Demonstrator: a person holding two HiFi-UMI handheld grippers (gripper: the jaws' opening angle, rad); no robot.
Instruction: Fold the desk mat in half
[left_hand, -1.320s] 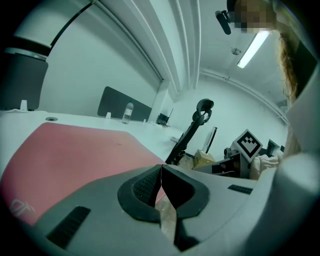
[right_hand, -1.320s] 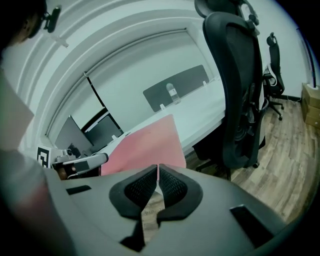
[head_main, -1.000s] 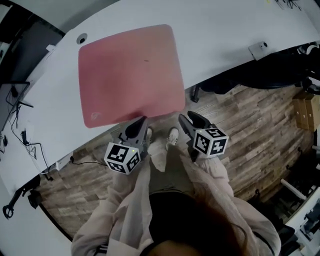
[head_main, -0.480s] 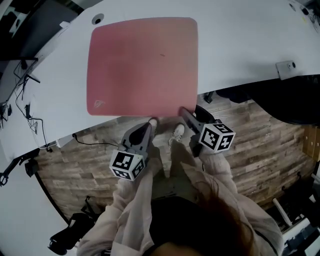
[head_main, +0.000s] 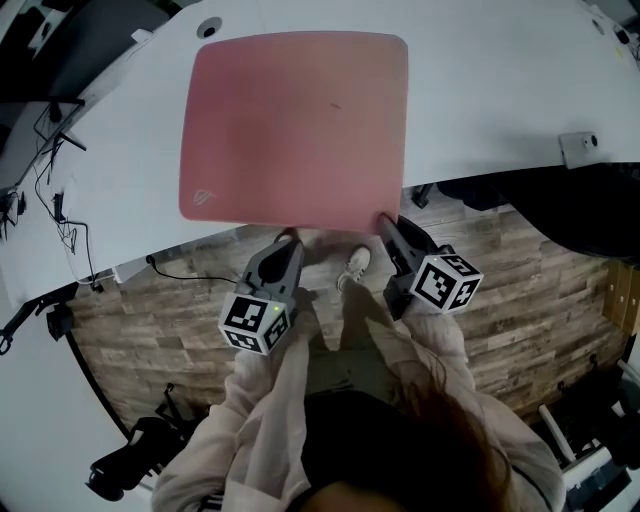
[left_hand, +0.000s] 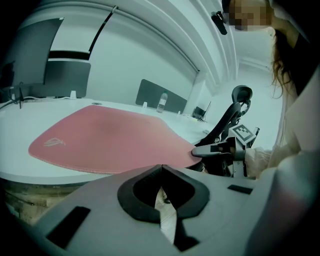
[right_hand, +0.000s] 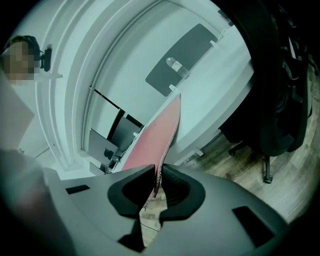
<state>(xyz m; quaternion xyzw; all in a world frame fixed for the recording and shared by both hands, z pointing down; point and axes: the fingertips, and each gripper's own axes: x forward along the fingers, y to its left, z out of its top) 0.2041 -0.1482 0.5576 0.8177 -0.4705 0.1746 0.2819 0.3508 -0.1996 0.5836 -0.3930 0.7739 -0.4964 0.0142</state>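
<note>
The pink desk mat (head_main: 295, 125) lies flat on the white desk (head_main: 480, 80), its near edge along the desk's front edge. My right gripper (head_main: 386, 222) is at the mat's near right corner. In the right gripper view the mat's thin edge (right_hand: 169, 131) runs between the jaws of the right gripper (right_hand: 158, 171), which are closing onto it. My left gripper (head_main: 288, 241) sits just below the mat's near edge, toward the middle. In the left gripper view the left gripper (left_hand: 161, 168) has its jaws together with nothing in them, and the mat (left_hand: 105, 137) lies ahead.
A small white device (head_main: 578, 148) sits at the desk's right front edge and a round grommet (head_main: 208, 27) at the mat's far left corner. A black office chair (head_main: 560, 215) stands at the right. Cables (head_main: 55, 215) hang at the left over the wooden floor (head_main: 170, 320).
Both grippers have come up to the mat's near edge. The right gripper has reached the near right corner and taken the edge between its jaws.
</note>
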